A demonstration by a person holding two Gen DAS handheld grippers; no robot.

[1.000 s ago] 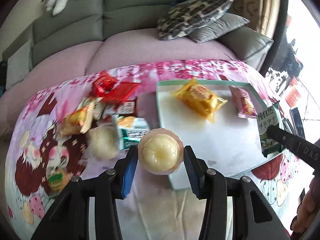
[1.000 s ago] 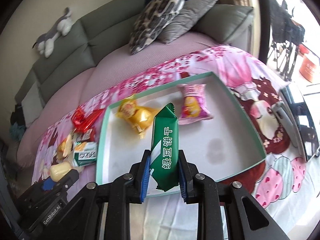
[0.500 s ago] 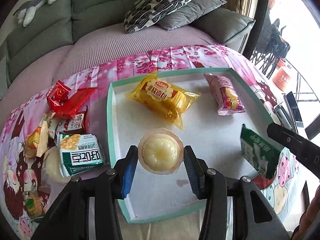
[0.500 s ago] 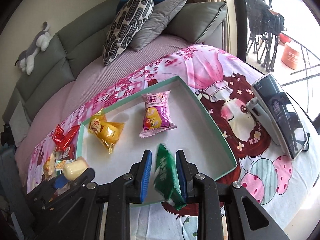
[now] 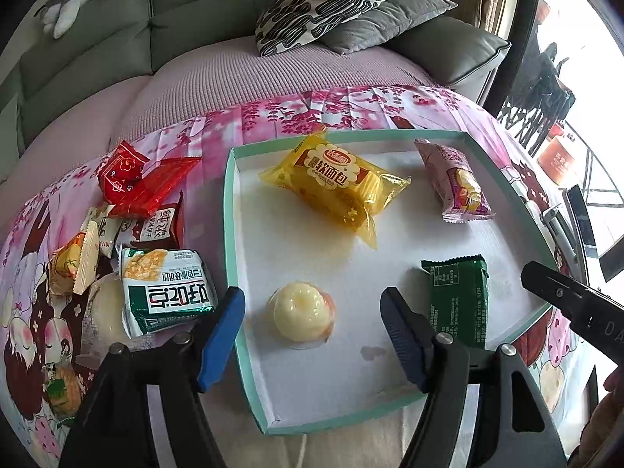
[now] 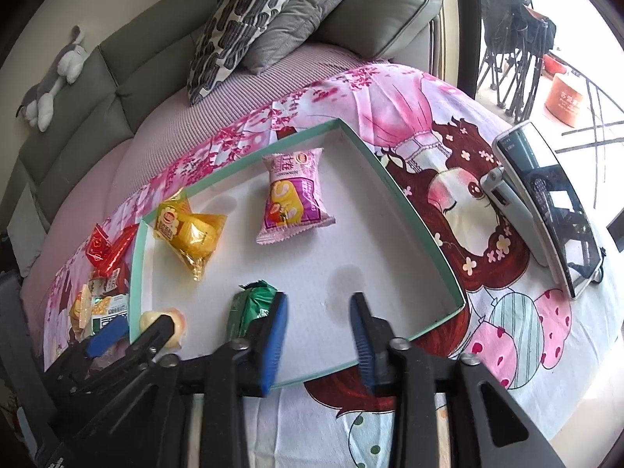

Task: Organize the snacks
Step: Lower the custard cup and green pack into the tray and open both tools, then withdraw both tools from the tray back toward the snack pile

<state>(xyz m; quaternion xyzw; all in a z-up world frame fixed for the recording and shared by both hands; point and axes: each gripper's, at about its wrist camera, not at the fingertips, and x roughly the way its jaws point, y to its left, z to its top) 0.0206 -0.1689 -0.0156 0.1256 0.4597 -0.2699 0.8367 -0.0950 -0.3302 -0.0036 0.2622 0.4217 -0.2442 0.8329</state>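
Note:
A shallow white tray with a teal rim (image 5: 231, 210) (image 6: 413, 218) lies on the pink cloth. In it are a yellow bread pack (image 5: 339, 183) (image 6: 187, 230), a pink snack pack (image 5: 454, 181) (image 6: 292, 199), a yellow jelly cup (image 5: 300, 314) (image 6: 165, 321) and a green biscuit pack (image 5: 458, 298) (image 6: 251, 306). My left gripper (image 5: 312, 331) is open, its blue pads either side of the jelly cup, apart from it. My right gripper (image 6: 319, 327) is open and empty; the green pack lies just left of its left pad.
Several loose snacks lie left of the tray: red packs (image 5: 136, 183), a green-white pack (image 5: 163, 288), a small orange one (image 5: 72, 263). A phone on a stand (image 6: 546, 210) sits right of the tray. A sofa with cushions (image 5: 331, 4) lies behind.
Both grippers opened. The jelly cup left my left gripper and the green pack left my right gripper; both now lie in the tray.

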